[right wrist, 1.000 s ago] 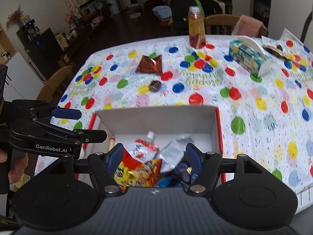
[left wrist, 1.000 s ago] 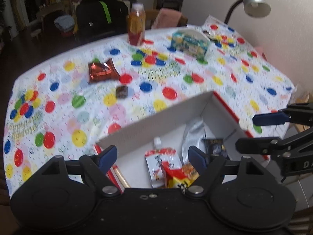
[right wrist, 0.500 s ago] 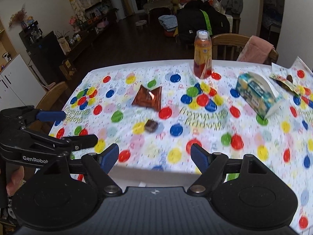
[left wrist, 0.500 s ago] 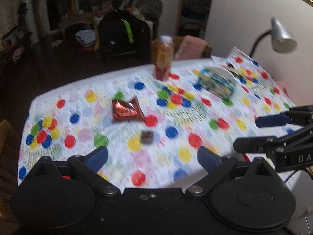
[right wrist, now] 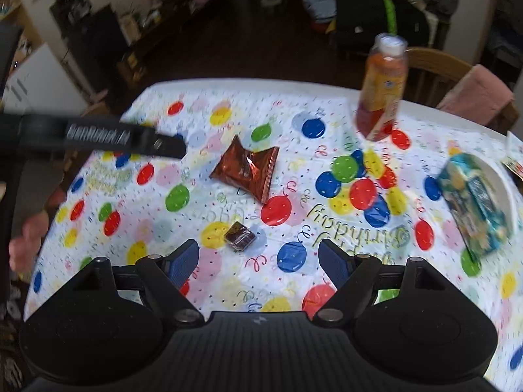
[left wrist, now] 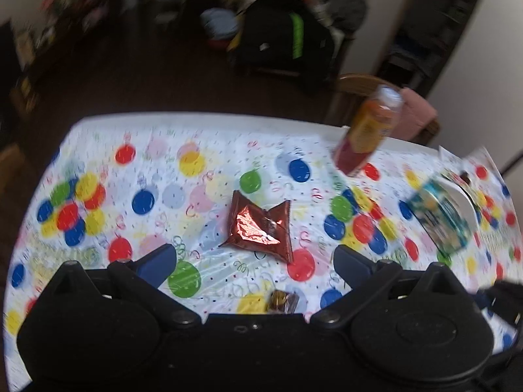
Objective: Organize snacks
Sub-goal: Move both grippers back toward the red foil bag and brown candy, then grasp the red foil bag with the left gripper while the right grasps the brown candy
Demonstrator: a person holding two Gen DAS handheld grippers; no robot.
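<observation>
L gripper [left wrist: 253, 263]: fingers spread wide, nothing between them. R gripper [right wrist: 258, 263]: likewise spread, empty.

Task items on table [right wrist: 327, 104], balloon-print cloth:
- red foil snack bag [left wrist: 260, 230], lying flat, mid-table. In L wrist view it sits straight ahead of the L fingers, just beyond the tips, roughly centred in the gap. Long axis approx. diagonal, upper-left to lower-right, so not square to the finger line.
- small dark wrapped sweet [right wrist: 240, 236], nearer than the bag. In R view it lies just ahead of the R fingers, biased toward the left finger. In L view it shows at the bottom edge, close against the gripper body, i.e. under/behind the L tips.
- orange drink bottle [right wrist: 382, 88] upright at far edge; blue-green carton [right wrist: 474, 205] far right. Both well apart from either gripper.

Judgement: L is better placed for the bag, R for the sweet. Bag grab prob. needs a wrist twist to cross its short side.

Vs 1.0 s ago: both cams then looked down into the white box w/ snacks in it; box now out of view in both. Vs 0.5 s ago: bag and sweet sit closer to both cams; finger opening looks unchanged. Both frames motion-blurred.
</observation>
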